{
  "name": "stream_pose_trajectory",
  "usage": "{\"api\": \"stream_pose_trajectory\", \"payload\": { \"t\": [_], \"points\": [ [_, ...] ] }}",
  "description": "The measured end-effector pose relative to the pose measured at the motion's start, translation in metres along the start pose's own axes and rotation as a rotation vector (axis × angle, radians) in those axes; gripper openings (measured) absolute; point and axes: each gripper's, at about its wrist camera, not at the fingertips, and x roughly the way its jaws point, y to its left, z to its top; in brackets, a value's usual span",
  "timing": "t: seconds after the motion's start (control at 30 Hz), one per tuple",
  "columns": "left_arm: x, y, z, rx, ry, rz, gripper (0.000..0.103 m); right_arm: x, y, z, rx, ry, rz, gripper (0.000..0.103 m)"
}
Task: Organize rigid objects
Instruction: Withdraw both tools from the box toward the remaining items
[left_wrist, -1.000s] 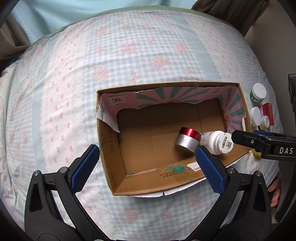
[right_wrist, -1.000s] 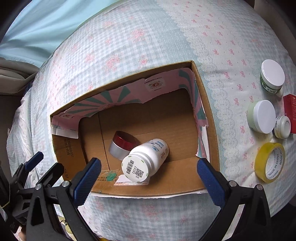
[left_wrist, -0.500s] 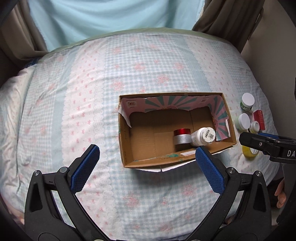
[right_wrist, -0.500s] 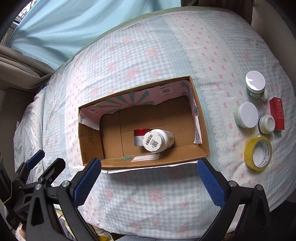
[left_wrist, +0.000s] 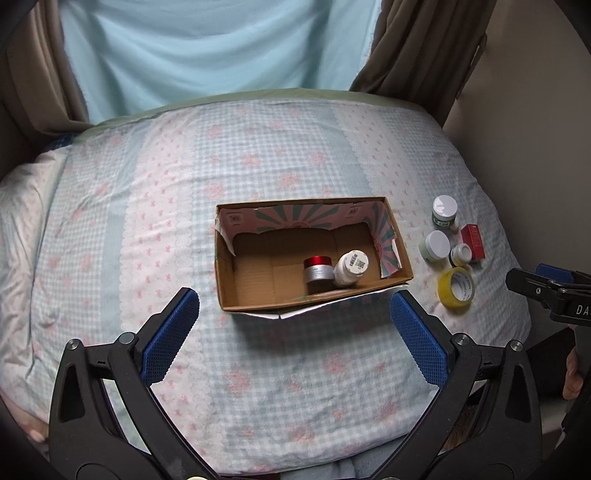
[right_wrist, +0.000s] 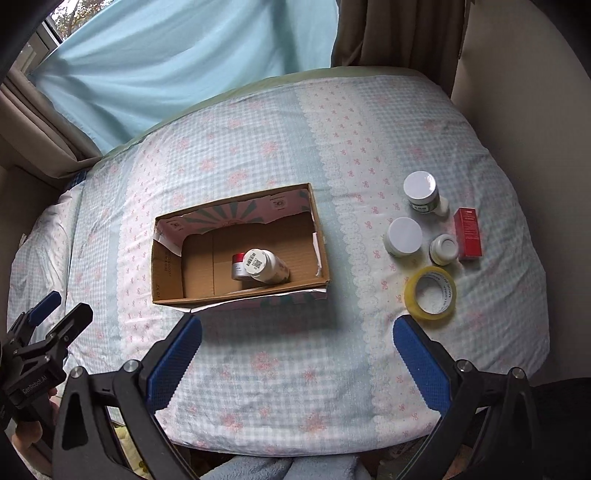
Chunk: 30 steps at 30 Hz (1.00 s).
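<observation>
Both tongs, left (left_wrist: 293, 328) and right (right_wrist: 297, 356), are held wide open with nothing in them. The white bottle (right_wrist: 266, 264) and red-lidded jar (left_wrist: 317, 268) are kept together in the box (right_wrist: 168, 258) — the jars (right_wrist: 404, 236) and tape (right_wrist: 430, 292) are left waiting on the bed (right_wrist: 258, 155), at the right.

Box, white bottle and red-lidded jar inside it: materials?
Box: corrugated cardboard, matte brown, torn printed paper lining. White bottle: likely plastic, smooth, slight sheen, barcode sticker. Red-lidded jar: glossy, metallic-looking red lid, silvery body; metal or coated plastic, unclear.
</observation>
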Motion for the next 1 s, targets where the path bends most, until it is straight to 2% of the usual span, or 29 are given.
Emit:
{"api": "stream_pose_trajectory", "payload": {
  "t": [0.23,0.5,0.77,1.0],
  "points": [
    [0.002,-0.075,0.016,0.045,-0.007,-0.07,0.103,-0.034,-0.07,-0.01,0.075,-0.061,-0.107,0.103],
    [0.032,-0.17,0.048,0.062,0.013,-0.115,0.103,-0.036,-0.167,0.008,0.136,-0.068,-0.117,0.103],
    [0.109,-0.264,0.085,0.092,0.085,-0.139,0.103,-0.016,-0.245,0.038,0.18,-0.117,-0.085,0.103],
    [0.211,-0.324,0.107,0.1,0.184,-0.169,0.103,0.046,-0.292,0.069,0.191,-0.056,-0.095,0.103]
  ]
}}
